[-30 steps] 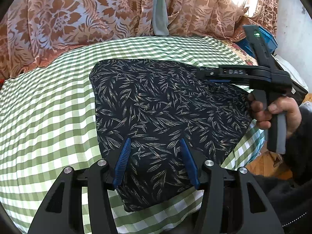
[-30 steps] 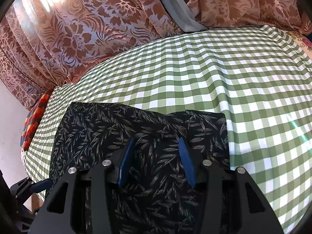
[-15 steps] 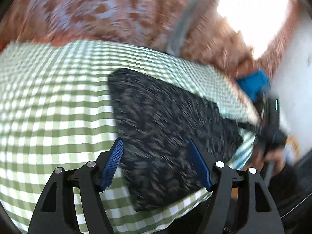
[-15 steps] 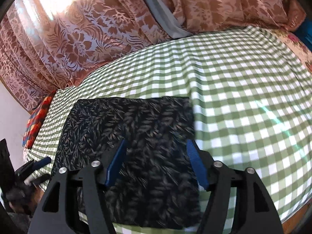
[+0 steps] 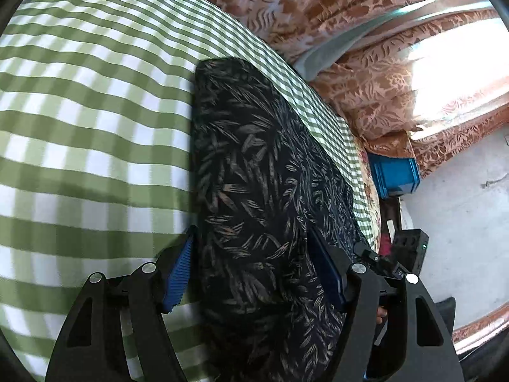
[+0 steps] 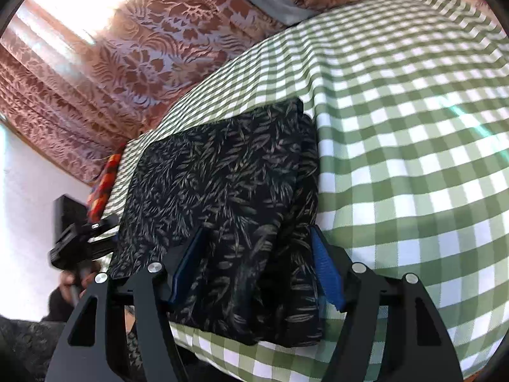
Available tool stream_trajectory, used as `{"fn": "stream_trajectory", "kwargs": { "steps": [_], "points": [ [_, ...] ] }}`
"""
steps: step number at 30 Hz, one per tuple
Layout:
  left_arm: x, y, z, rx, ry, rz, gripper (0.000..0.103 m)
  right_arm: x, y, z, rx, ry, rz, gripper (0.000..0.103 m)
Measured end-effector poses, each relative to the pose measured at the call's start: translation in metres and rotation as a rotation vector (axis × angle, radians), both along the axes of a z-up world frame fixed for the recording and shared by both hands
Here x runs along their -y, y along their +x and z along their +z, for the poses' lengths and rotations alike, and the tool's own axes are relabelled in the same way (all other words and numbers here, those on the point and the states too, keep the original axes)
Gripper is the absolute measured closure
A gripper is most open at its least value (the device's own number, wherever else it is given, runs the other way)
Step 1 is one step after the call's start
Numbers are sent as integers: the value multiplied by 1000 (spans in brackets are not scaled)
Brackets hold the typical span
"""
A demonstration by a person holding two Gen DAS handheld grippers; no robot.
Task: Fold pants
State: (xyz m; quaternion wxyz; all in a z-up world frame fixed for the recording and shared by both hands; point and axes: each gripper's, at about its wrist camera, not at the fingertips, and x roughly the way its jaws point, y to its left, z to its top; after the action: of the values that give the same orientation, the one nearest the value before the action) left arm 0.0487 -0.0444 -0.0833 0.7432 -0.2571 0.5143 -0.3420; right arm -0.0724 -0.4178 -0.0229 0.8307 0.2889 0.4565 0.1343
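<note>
The pants (image 5: 261,191), dark with a pale leaf print, lie folded into a flat rectangle on the green-and-white checked bed; they also show in the right wrist view (image 6: 222,197). My left gripper (image 5: 254,270) is open, its blue pads straddling the near left end of the bundle. My right gripper (image 6: 257,267) is open, straddling the near right end, where the folded layers stack at the edge. Neither jaw pinches cloth. The left gripper's body (image 6: 79,238) shows at the far left of the right wrist view.
The checked bed cover (image 6: 413,127) spreads wide to the right of the pants. Rust floral curtains (image 6: 127,47) hang behind the bed. A blue crate (image 5: 394,175) and a black box (image 5: 410,248) sit beside the bed's end. A red-orange patterned cloth (image 6: 105,184) lies at the far edge.
Both grippers dropped low and swung toward opposite ends of the folded pants. Their jaws stayed open. The bundle looks narrower and squarer than a second ago.
</note>
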Motion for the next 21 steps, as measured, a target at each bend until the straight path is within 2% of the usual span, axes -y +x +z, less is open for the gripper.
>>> {"fn": "stream_trajectory", "kwargs": {
  "steps": [2,5,8,12,16,21],
  "points": [
    [5,2,-2,0,11,-10,49,5,1,-7,-7,36,10,36],
    [7,1,-3,14,18,-21,58,7,3,-11,5,71,33,39],
    [9,-4,4,58,37,-38,66,1,6,-11,14,49,62,49],
    [7,-11,13,115,44,-49,70,-6,9,-10,14,20,110,55],
    [-1,-20,23,155,24,-46,73,-12,9,-5,15,4,131,70],
    [-15,-16,40,211,2,-20,75,-30,10,14,45,-42,171,73]
  ]
}}
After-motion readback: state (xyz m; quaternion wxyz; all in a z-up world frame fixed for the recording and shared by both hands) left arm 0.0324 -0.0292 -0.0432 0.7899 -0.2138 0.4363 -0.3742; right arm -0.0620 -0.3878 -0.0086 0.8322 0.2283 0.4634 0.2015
